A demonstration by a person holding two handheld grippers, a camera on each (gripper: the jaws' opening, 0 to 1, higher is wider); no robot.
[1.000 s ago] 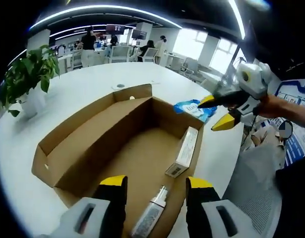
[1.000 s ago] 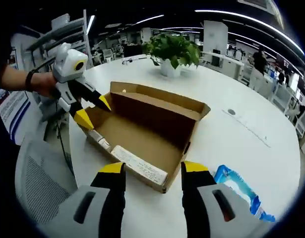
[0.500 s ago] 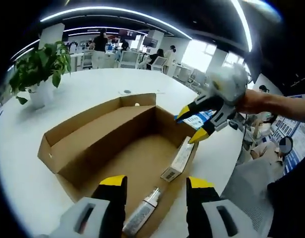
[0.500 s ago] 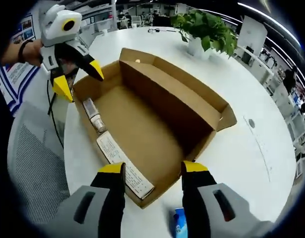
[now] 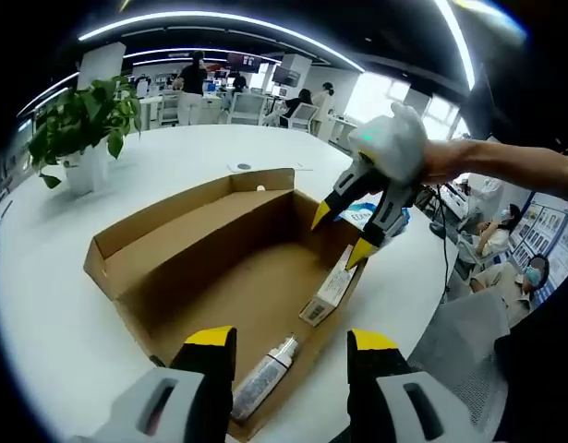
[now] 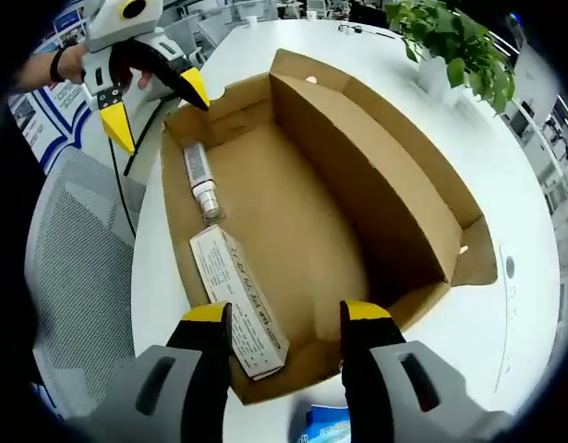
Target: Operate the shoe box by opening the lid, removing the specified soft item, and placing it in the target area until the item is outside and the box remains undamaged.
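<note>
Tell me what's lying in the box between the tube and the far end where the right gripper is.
A long white carton lies there, on the box floor beyond the tube, below the right gripper. The left gripper view shows it.

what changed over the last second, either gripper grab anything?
No grab. The right gripper swung in from beside the blue pack to over the open cardboard box, open above the long carton. Left gripper stayed open at the box's end. Carton, tube and pack lie as before.
</note>
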